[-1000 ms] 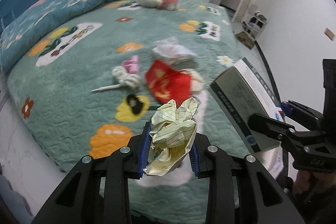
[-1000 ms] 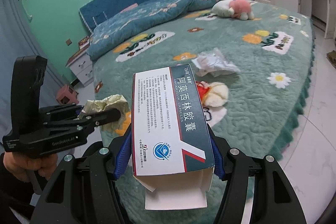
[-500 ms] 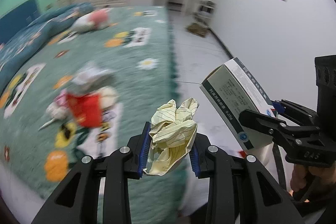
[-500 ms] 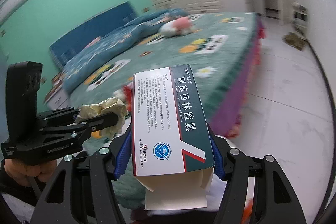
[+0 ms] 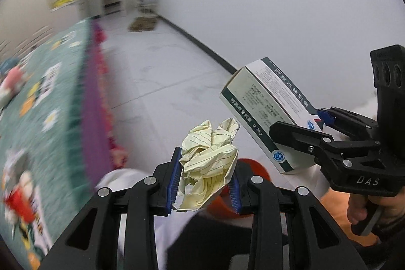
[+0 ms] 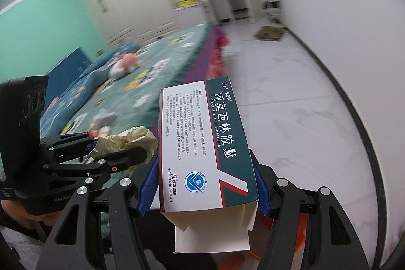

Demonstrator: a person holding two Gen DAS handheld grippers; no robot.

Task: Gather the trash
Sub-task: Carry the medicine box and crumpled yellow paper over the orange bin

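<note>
Though crumpled, yellow lined paper point(image 5: 207, 163)

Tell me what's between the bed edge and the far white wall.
Bare pale floor lies between the bed and wall; only a small brown mat lies far off. Both views show this.

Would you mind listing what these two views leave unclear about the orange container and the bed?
- Orange container: left wrist view, mostly hidden behind the crumpled paper and left gripper; shape and contents unknown.
- Same container: right wrist view, covered by the medicine box and right gripper.
- Items on the bed: blurred by motion.
</note>
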